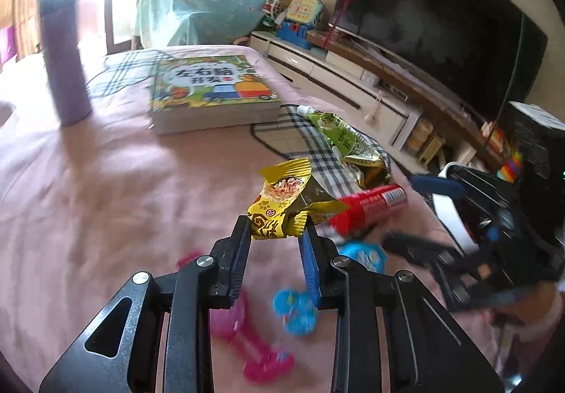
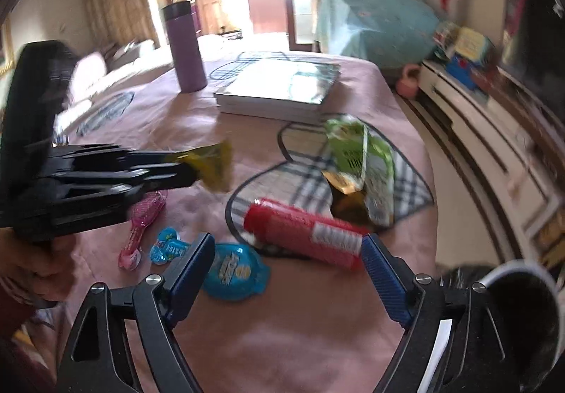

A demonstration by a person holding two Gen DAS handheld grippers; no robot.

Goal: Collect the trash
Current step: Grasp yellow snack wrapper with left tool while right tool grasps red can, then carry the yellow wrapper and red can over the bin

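Note:
My left gripper is shut on a yellow snack wrapper and holds it above the pink tablecloth; it shows from the side in the right wrist view with the wrapper. My right gripper is open and empty, its fingers either side of the near end of a red tube, which also shows in the left wrist view. A green snack bag lies behind it on a plaid mat. Two blue wrappers and a pink wrapper lie on the cloth.
A stack of books and a purple flask stand further back on the table. A white-rimmed black bin is at the right edge. A TV on a low cabinet stands to the right.

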